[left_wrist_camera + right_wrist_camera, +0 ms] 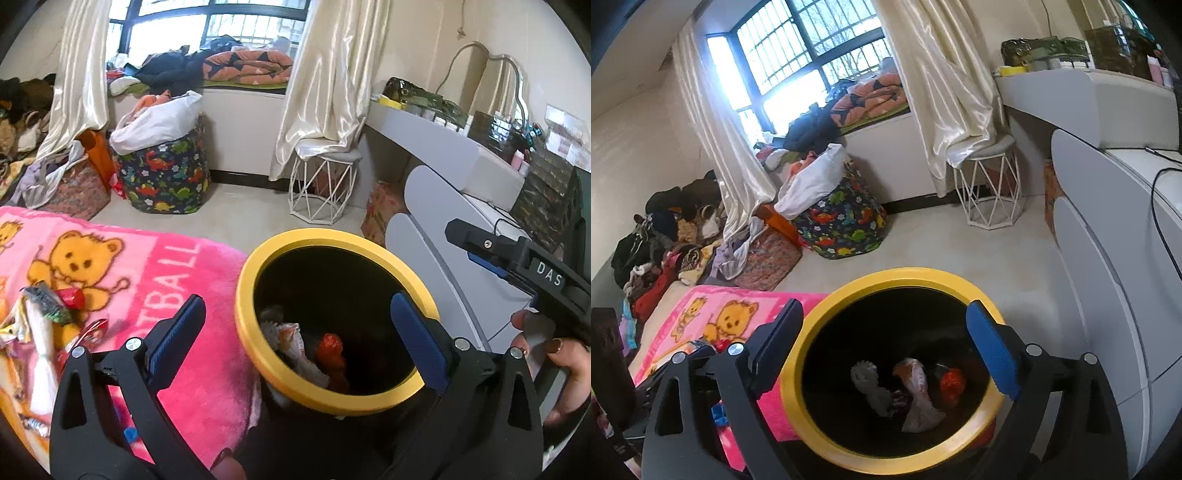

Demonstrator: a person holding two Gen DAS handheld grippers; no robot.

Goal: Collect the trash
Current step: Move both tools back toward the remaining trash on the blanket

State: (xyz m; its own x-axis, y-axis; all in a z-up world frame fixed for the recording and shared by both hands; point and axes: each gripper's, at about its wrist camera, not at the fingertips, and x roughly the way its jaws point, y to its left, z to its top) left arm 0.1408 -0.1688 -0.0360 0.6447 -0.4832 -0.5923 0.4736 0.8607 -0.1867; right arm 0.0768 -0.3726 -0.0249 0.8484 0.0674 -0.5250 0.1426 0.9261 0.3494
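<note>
Trash wrappers [44, 325] lie on pink blanket [177, 280], left of yellow-rimmed bin [255, 354]. Left tool [295, 336] and right tool [886, 354]: fingers apart, empty, over bin. Swing left, pinch one wrapper, release above the opening.
</note>
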